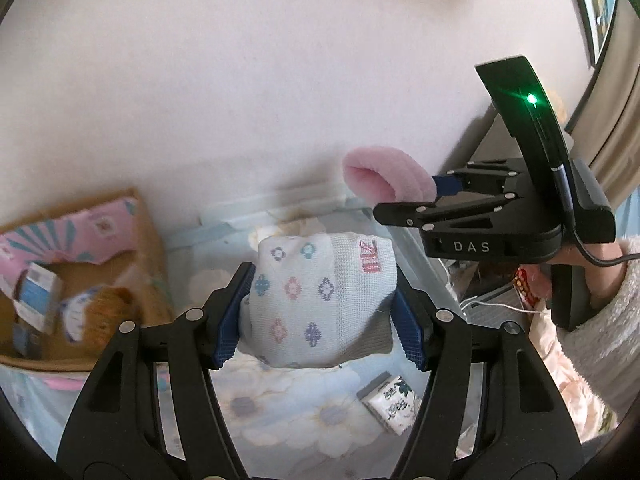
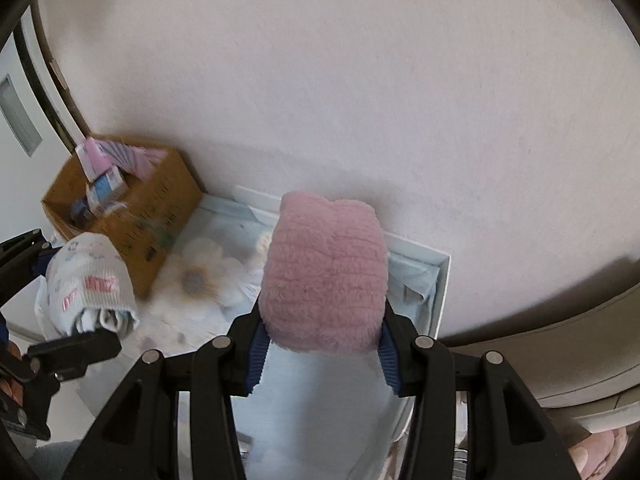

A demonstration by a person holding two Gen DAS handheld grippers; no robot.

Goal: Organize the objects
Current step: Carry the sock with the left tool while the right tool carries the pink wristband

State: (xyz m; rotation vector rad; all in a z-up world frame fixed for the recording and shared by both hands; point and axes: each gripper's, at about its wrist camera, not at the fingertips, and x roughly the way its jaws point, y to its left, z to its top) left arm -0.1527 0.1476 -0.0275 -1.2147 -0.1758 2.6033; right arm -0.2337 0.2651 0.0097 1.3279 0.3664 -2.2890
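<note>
Pale wall behind; L tool (image 1: 320,316) grips patterned sock bundle (image 1: 320,292), R tool (image 2: 322,354) pink one (image 2: 326,272).

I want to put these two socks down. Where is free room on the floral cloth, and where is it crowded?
Free: the floral cloth between the cardboard box and the small packet, below the white sock. The tray below the pink sock also looks bare near its right wall. Crowded: the box, full of cartons.
</note>
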